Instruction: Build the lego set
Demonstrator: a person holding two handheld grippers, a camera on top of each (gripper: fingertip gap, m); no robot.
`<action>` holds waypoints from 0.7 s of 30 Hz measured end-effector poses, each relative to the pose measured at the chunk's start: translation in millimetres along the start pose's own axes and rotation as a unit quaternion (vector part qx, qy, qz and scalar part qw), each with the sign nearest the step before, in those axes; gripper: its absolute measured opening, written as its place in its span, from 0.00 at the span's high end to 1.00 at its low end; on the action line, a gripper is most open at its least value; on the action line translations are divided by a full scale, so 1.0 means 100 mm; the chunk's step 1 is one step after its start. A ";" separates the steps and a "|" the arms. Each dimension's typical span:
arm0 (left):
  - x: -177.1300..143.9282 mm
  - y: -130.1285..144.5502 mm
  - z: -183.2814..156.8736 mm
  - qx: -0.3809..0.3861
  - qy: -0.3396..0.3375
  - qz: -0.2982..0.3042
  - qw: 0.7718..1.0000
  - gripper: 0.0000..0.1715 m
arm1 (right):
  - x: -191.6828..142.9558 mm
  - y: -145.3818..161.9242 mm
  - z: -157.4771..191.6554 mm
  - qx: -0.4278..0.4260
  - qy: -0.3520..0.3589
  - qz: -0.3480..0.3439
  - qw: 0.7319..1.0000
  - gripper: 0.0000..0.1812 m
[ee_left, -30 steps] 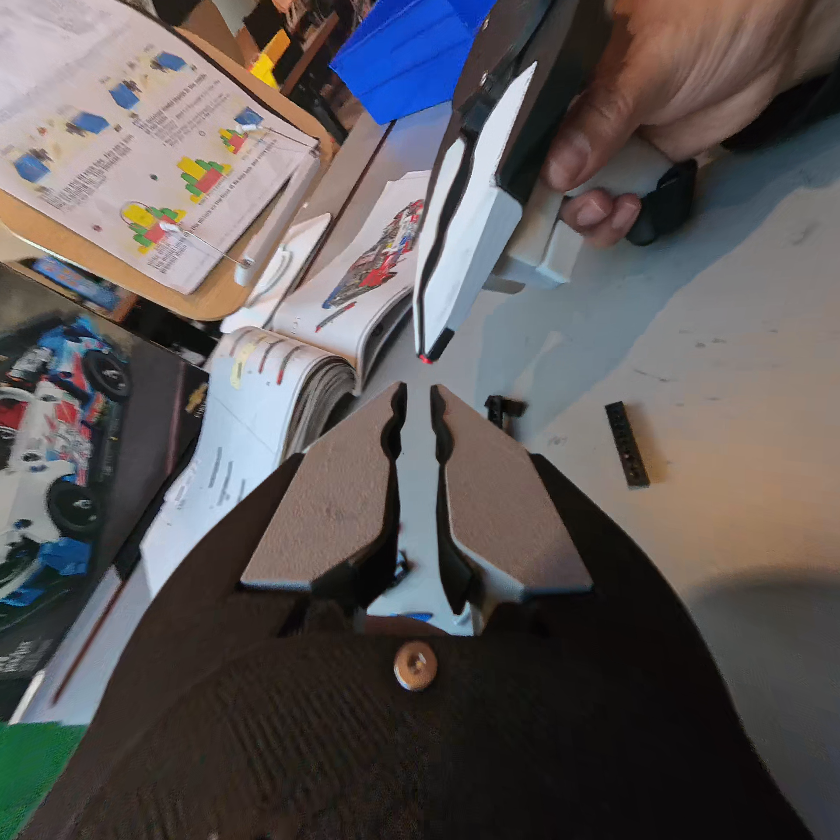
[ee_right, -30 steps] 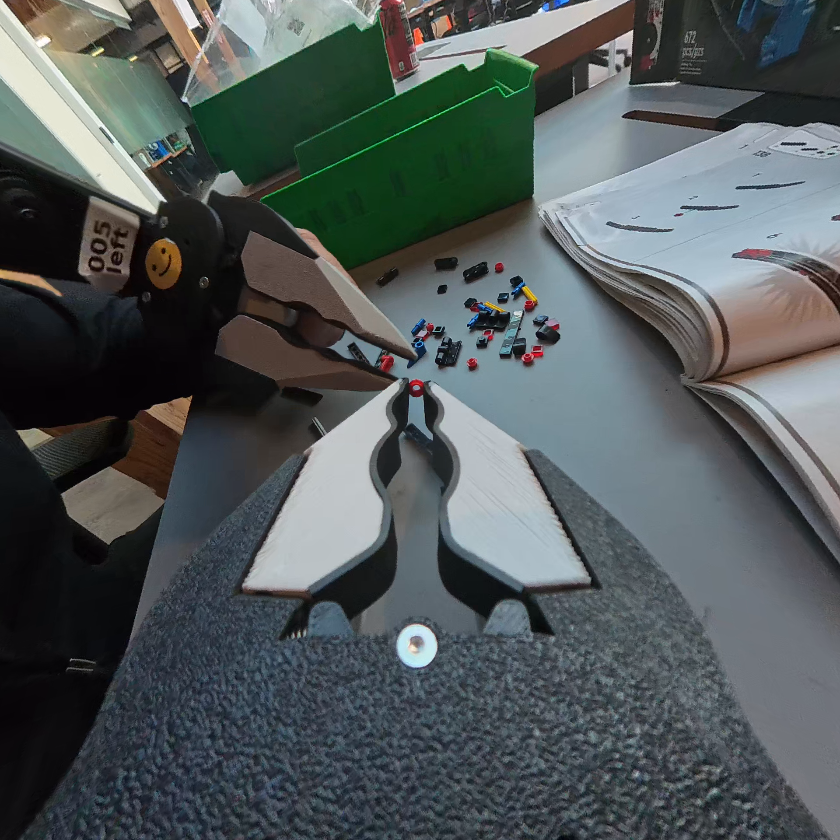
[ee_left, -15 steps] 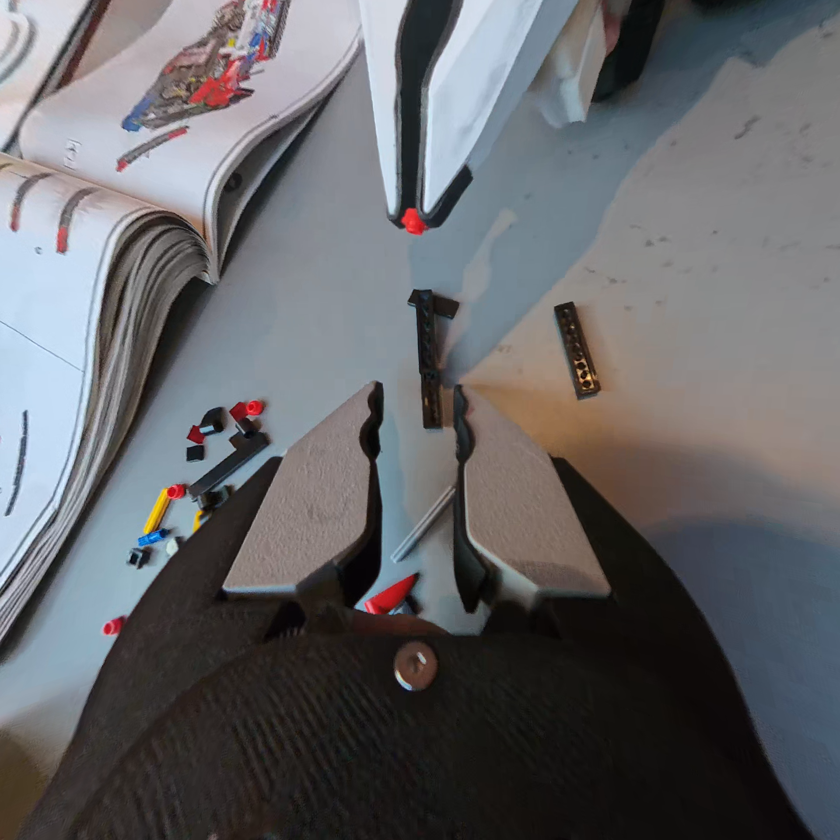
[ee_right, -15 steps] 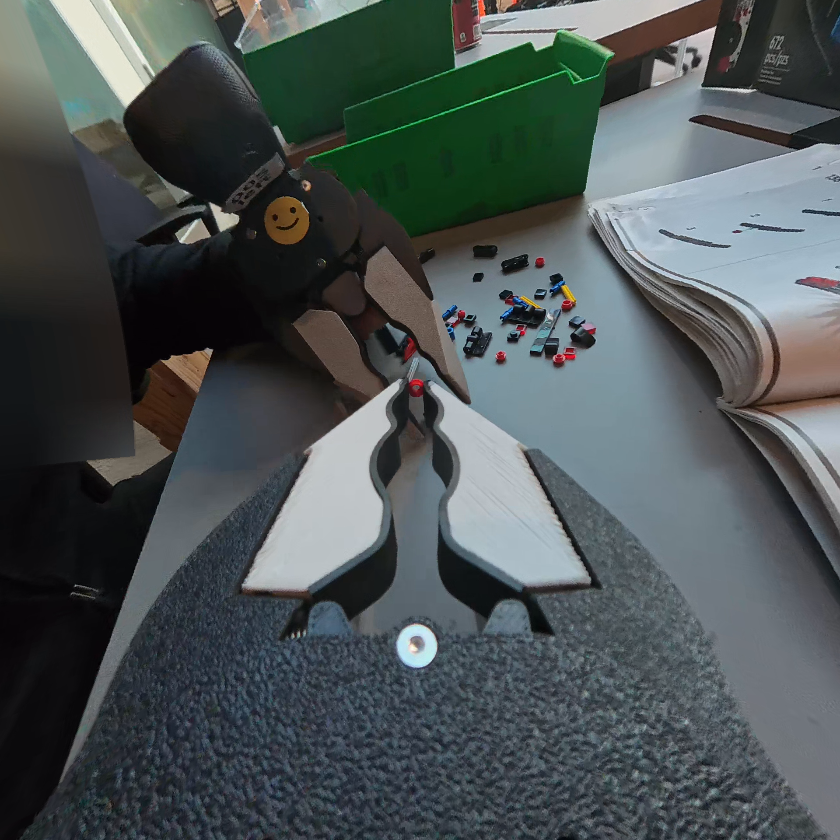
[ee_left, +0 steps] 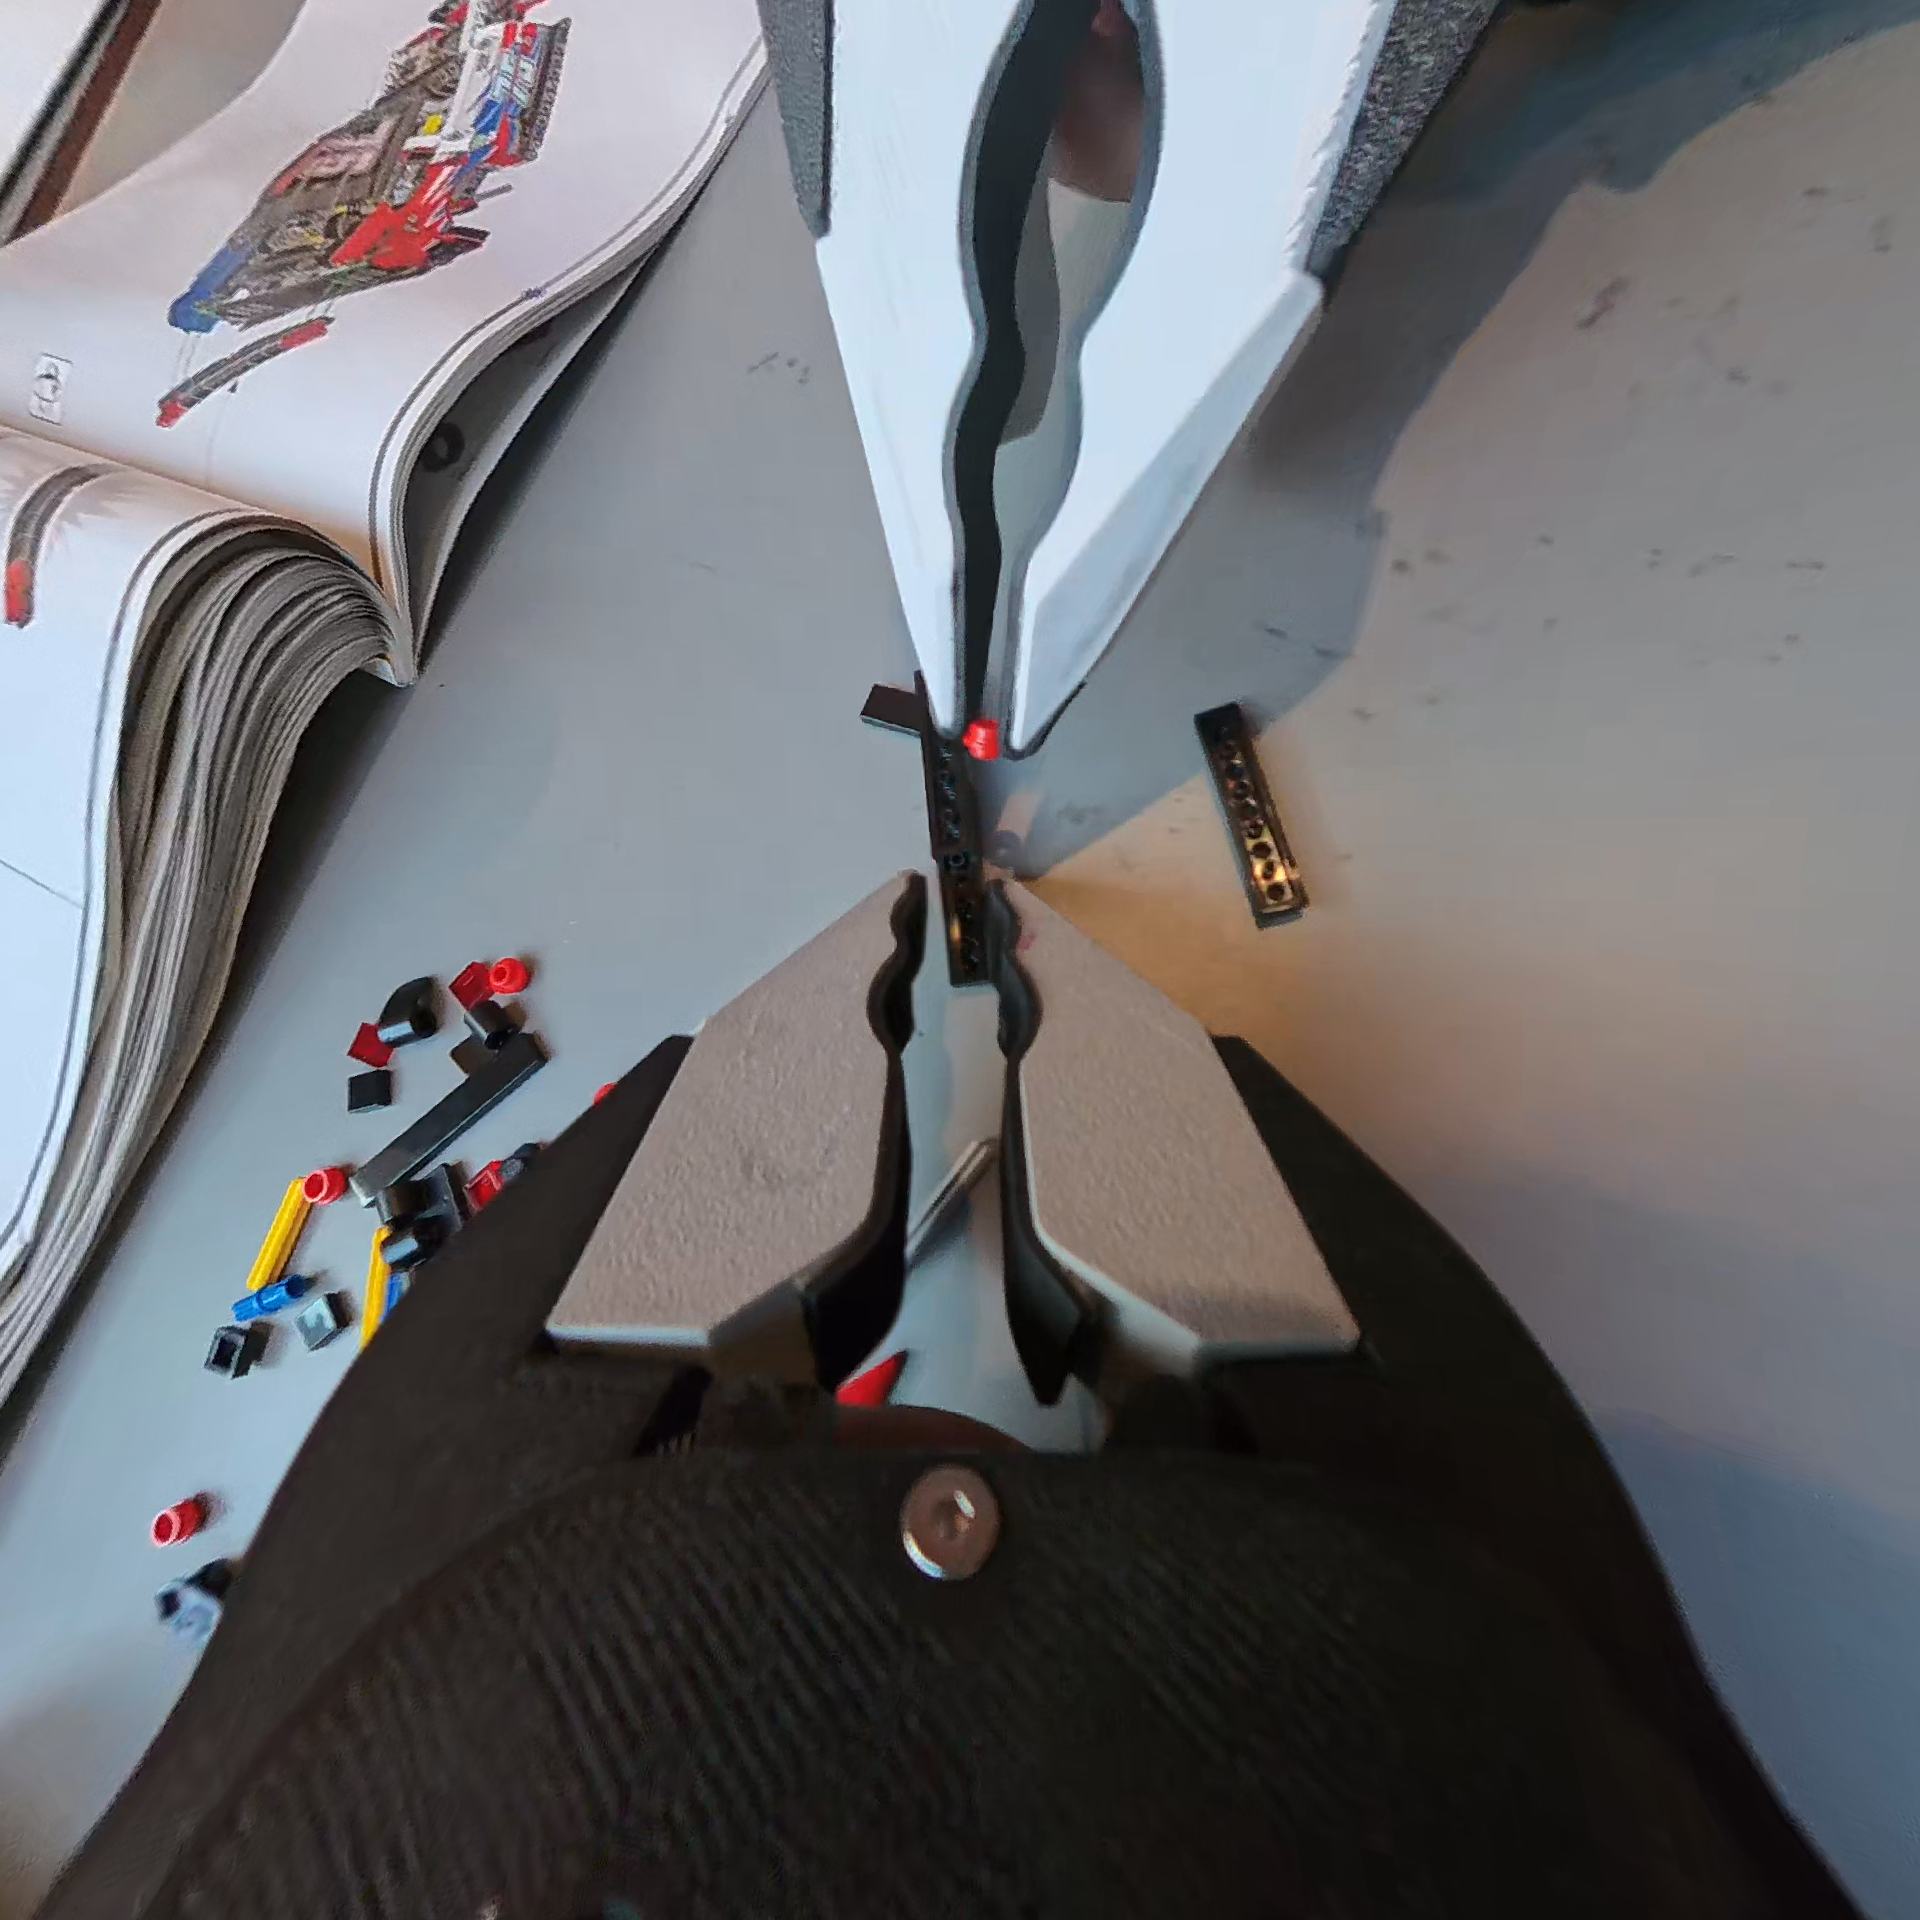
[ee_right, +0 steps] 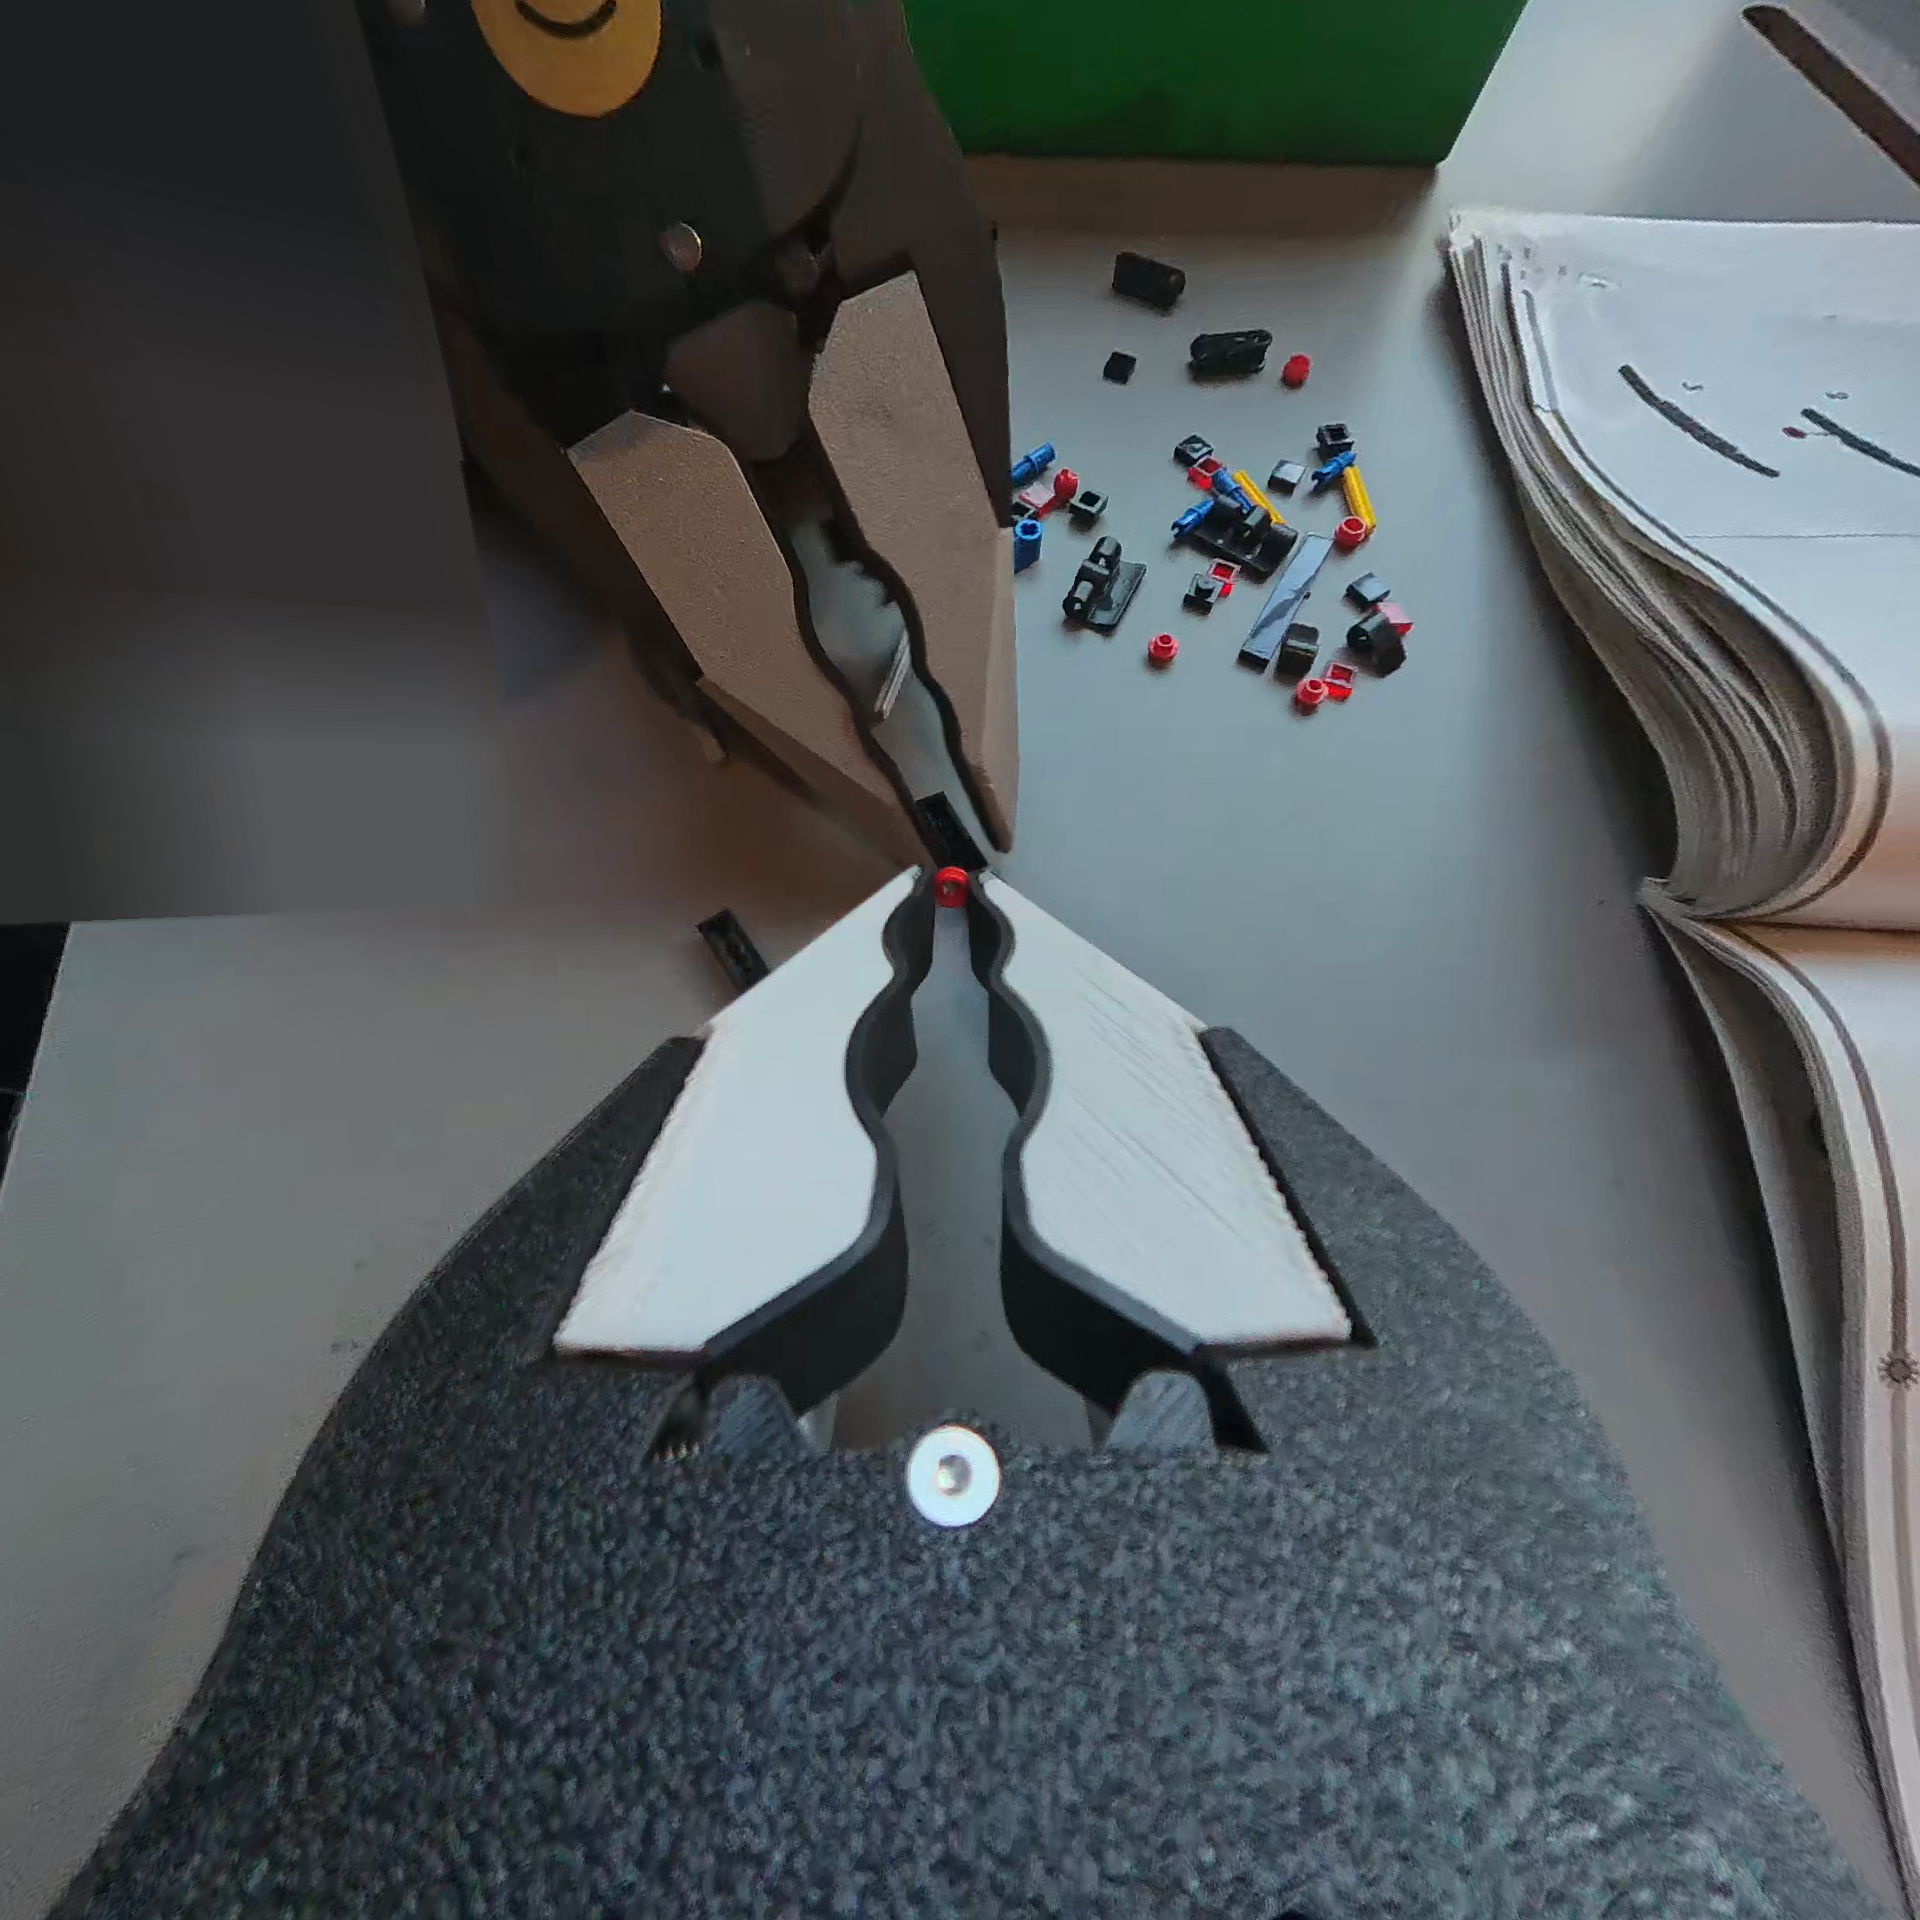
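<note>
Right gripper (ee_right: 951,883) clenched on a small red round stud (ee_right: 950,886), pinched at the very fingertips. Left gripper (ee_left: 956,904) has its tips around the near end of a long black plate assembly (ee_left: 954,831) lying on the grey table (ee_left: 1558,623); jaws narrow, but whether they actually press on it I cannot tell.

Stud sits just over the far end of that assembly, touching or nearly touching; contact not resolvable.

Around:
- Second black plate (ee_left: 1250,816) with a row of holes, loose on the table just beside the assembly, on the left gripper's right side.
- Scatter of loose pieces (ee_left: 416,1143) (red, black, yellow, blue) near the left gripper's body, partly hidden under it.
- Open instruction booklet (ee_left: 260,416) beyond the scatter.
- Thin grey rod (ee_left: 951,1195) and a red piece (ee_left: 868,1382) show through the gap between the left fingers, on the table below.

View differences:
- Right wrist view alone shows the green bin (ee_right: 1195,73) behind the scatter and the yellow smiley sticker (ee_right: 566,42) on the left gripper. The left gripper blocks most of the assembly there; only a short black bit shows between its tips.
- Left wrist view alone shows the assembly's full length and its side tab.
</note>
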State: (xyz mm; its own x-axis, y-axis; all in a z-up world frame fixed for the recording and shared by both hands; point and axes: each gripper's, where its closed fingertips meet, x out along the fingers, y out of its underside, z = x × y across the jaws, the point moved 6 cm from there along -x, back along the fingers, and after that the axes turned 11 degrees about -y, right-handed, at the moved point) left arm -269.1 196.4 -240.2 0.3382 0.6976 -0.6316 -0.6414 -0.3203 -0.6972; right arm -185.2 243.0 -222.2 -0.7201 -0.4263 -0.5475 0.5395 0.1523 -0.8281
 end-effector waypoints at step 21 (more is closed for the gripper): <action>-0.06 0.12 0.11 -0.027 0.032 0.002 0.999 0.97 | 0.22 -0.20 -0.12 -0.094 -0.053 0.154 0.982 0.97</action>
State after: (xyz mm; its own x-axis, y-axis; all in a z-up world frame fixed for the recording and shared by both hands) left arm -285.8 195.3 -240.9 0.3799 0.6544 -0.6538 -0.6056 -0.3583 -0.7105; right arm -216.7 241.6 -219.4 -0.4807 -0.4231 -0.7680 0.6267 0.4467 -0.6385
